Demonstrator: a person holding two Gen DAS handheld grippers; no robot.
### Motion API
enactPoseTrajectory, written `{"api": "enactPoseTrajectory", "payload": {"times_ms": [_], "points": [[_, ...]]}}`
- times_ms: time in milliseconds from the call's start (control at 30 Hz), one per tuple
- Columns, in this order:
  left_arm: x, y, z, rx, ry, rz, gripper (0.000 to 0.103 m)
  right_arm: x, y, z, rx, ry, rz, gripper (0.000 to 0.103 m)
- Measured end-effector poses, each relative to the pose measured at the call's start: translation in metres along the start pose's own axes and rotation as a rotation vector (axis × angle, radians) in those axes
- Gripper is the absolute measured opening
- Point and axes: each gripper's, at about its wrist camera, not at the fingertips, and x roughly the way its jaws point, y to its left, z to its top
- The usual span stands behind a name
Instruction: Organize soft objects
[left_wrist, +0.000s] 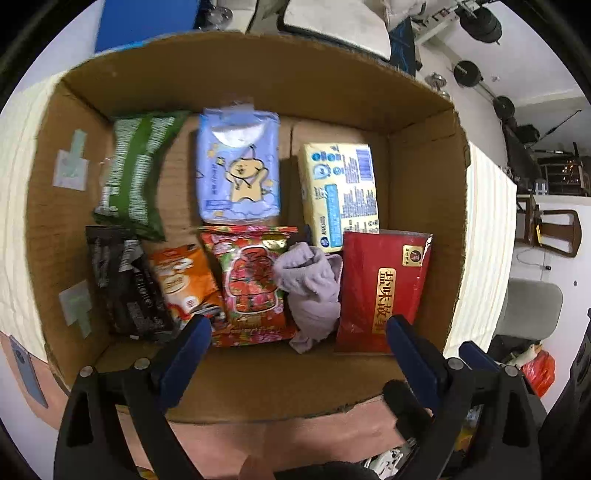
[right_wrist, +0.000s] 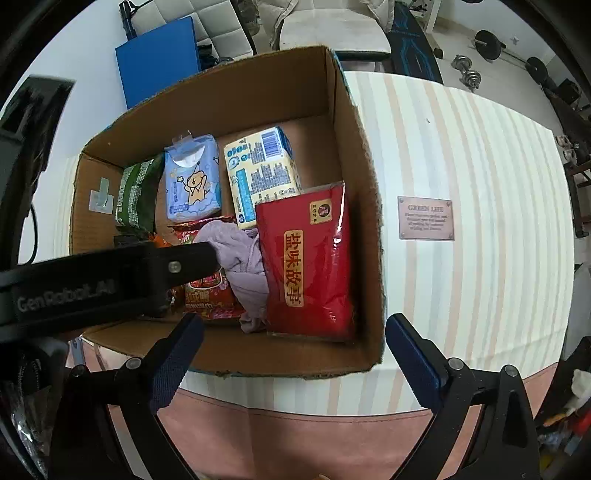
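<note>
An open cardboard box (left_wrist: 258, 85) (right_wrist: 354, 155) holds soft packs: a green bag (left_wrist: 135, 173), a blue tissue pack (left_wrist: 238, 170) (right_wrist: 192, 181), a yellow tissue pack (left_wrist: 341, 188) (right_wrist: 262, 170), a black bag (left_wrist: 125, 284), an orange bag (left_wrist: 184, 280), a red-patterned snack bag (left_wrist: 255, 288), a lilac cloth (left_wrist: 310, 291) (right_wrist: 243, 266) and a red pouch (left_wrist: 380, 291) (right_wrist: 310, 266). My left gripper (left_wrist: 297, 332) is open and empty above the box's near side. My right gripper (right_wrist: 293, 332) is open and empty at the box's near right corner.
The box sits on a table with a striped cloth (right_wrist: 480, 221). A small brown plaque (right_wrist: 425, 218) lies on the cloth to the right of the box. The left gripper's black body (right_wrist: 96, 284) crosses the right wrist view. Chairs and dumbbells stand beyond the table.
</note>
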Motion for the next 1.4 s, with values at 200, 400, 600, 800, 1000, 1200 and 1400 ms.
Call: {"api": "enactPoseTrajectory", "payload": {"times_ms": [200,400,600,800,1000,1200,1400], "points": [[-0.033,0.018,-0.023,0.016,-0.128,0.099,0.097,-0.013,-0.001,-0.002,-0.005,-0.044,-0.042,0.101],[-0.063,0.018,-0.05,0.038,-0.28,0.234,0.097,-0.022,0.003,-0.006,-0.043,-0.08,-0.116,0.103],[-0.074,0.018,-0.065,0.018,-0.335,0.263,0.097,-0.032,0.004,-0.01,-0.054,-0.117,-0.123,0.103],[-0.086,0.017,-0.078,-0.012,-0.37,0.259,0.097,-0.048,0.007,-0.017,-0.072,-0.151,-0.119,0.103],[-0.113,0.001,-0.104,0.017,-0.444,0.306,0.097,-0.073,0.004,-0.03,-0.08,-0.198,-0.096,0.103],[-0.153,-0.021,-0.146,0.047,-0.532,0.303,0.097,-0.122,-0.001,-0.064,-0.094,-0.277,-0.057,0.103],[-0.184,-0.035,-0.179,0.068,-0.574,0.285,0.097,-0.176,-0.006,-0.1,-0.099,-0.354,-0.042,0.103]]}}
